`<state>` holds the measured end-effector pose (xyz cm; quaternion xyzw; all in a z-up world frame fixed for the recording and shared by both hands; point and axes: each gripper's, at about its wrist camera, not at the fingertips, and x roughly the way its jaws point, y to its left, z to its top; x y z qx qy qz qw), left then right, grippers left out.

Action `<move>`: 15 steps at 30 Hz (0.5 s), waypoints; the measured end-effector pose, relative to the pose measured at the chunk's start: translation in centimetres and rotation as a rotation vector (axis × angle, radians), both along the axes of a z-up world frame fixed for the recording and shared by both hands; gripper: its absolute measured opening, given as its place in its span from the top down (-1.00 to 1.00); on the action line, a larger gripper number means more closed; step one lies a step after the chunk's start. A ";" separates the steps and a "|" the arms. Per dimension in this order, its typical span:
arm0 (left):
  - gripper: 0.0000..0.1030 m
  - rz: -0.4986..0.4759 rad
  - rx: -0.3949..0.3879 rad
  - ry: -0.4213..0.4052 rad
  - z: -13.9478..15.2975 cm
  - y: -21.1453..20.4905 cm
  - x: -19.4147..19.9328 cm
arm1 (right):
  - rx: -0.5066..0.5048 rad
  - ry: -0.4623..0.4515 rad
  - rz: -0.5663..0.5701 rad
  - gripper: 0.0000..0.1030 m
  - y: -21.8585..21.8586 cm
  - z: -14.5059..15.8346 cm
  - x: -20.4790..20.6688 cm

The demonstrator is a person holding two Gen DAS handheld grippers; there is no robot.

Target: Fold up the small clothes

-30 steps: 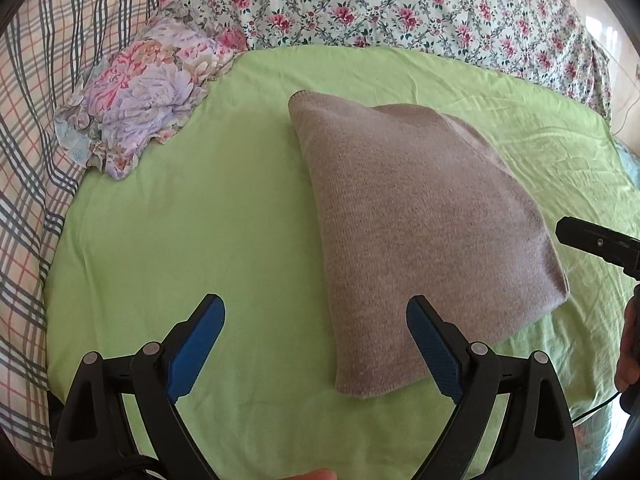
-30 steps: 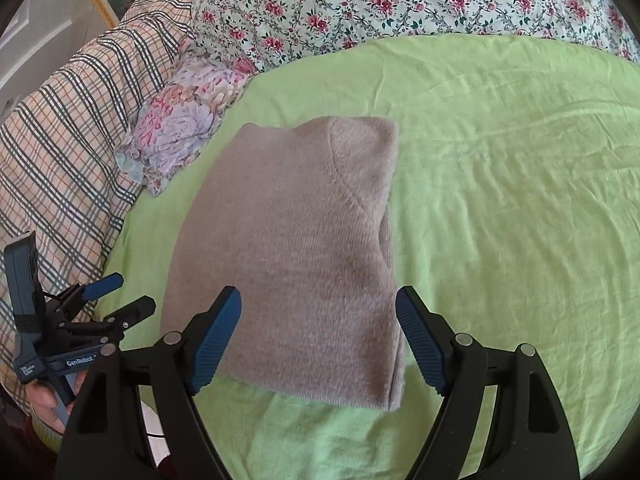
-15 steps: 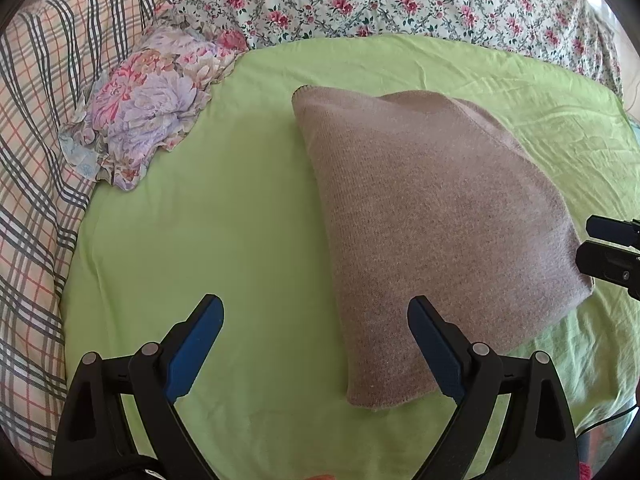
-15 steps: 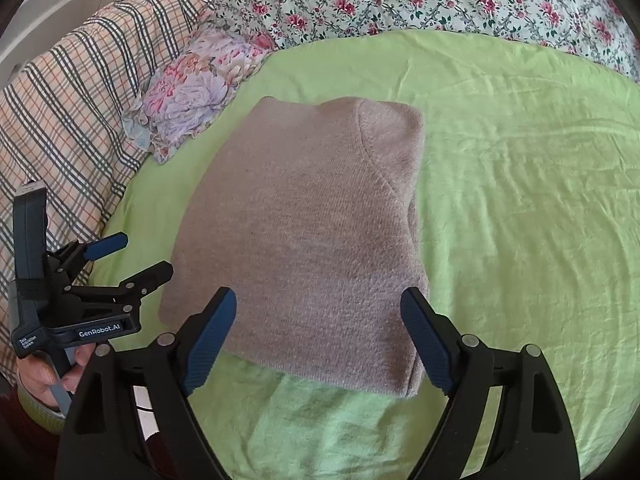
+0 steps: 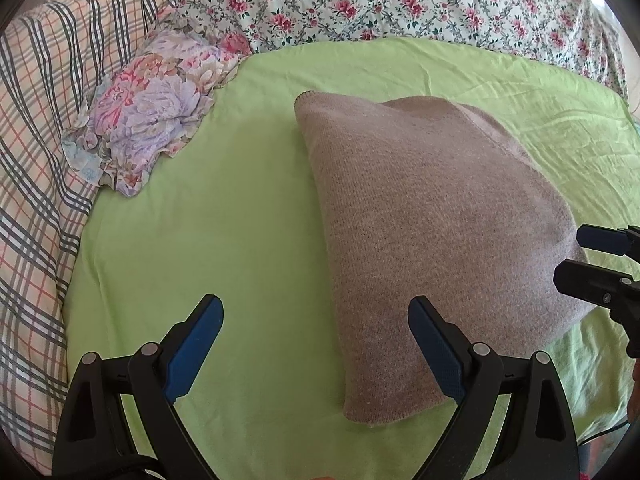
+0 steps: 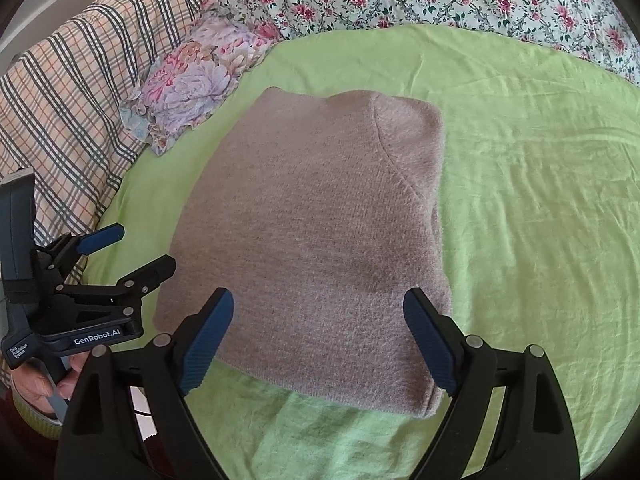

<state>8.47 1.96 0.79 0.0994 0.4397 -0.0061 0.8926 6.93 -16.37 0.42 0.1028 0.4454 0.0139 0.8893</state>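
A: Where is the garment?

B: The folded taupe knit sweater (image 6: 316, 240) lies flat on the green sheet (image 6: 540, 208) of the bed, with a floral cloth bundle (image 6: 200, 76) near its far left corner, against the plaid blanket (image 6: 72, 100)

A: And the tools?

B: The right tool (image 6: 318, 340) hovers above the sweater's near edge, fingers spread wide, gripping nothing. The left tool (image 5: 316, 344) is just as wide open and empty; its right finger (image 5: 436, 346) is over the sweater's left side, its left finger over bare sheet

A: Anything else in view?

B: A flowered bedspread (image 5: 400, 0) lies beyond the sheet
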 end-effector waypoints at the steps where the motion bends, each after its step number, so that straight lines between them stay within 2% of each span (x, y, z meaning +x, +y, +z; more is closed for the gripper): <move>1: -0.83 0.000 -0.003 -0.001 0.0 0.1 0.0 | 0.000 0.000 0.000 -0.70 0.1 0.0 0.0; 15: -0.83 0.004 -0.023 -0.012 0.4 0.0 -0.4 | -0.008 -0.001 0.004 -0.73 0.3 0.0 0.0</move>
